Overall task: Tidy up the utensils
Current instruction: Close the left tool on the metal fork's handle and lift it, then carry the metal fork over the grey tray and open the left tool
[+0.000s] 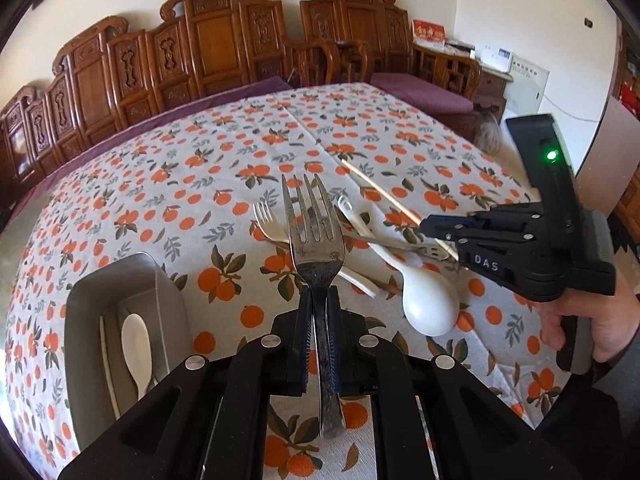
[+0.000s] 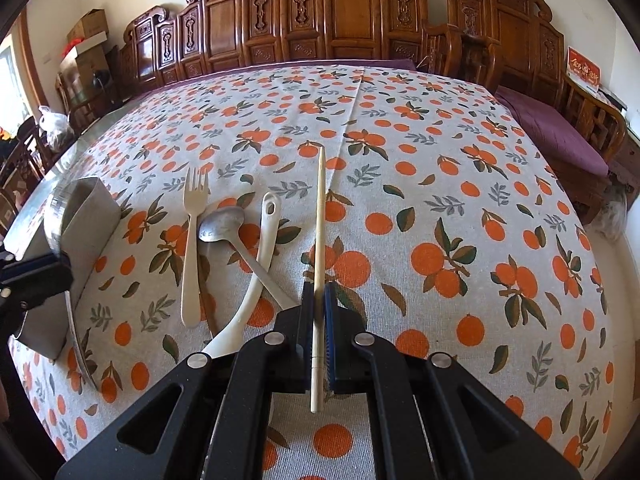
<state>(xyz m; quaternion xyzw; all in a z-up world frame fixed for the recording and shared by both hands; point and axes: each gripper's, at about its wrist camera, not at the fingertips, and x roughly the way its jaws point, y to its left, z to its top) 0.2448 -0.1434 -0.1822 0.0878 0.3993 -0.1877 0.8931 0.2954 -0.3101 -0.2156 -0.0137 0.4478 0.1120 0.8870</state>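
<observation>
Your left hand-held gripper [image 1: 320, 320] is clamping a metal fork [image 1: 314, 232] by the handle, jaws pressed tight on it; tines are pointing up and away, handle end is sticking out below the pads; fork is hanging above the table [image 1: 160, 184], not touching it. Your right hand-held gripper [image 2: 319, 320] is closing on a single wooden chopstick [image 2: 319, 240], jaws nearly together with the stick between the blue pads; tip is pointing away over the cloth, butt end is poking back past the pads. You are seeing the same right hand-held gripper from the left wrist view at the right edge, hand wrapped around its handle, green light glowing. Grey utensil holder [image 1: 120, 288] is sitting on the table to the left, just beside the left hand-held gripper; a white spoon [image 1: 138, 344] and a pale stick are lying inside it. On the table in the right wrist view: cream plastic fork [image 2: 192, 248] is lying leftmost; metal spoon [image 2: 224, 222] is next to it, bowl away from you; white ladle-style spoon [image 2: 262, 256] is crossing over the metal spoon's handle; all three are lying left of the chopstick. Tablecloth is printed with oranges and leaves; carved wooden bench [image 2: 340, 8] is standing behind the table.
</observation>
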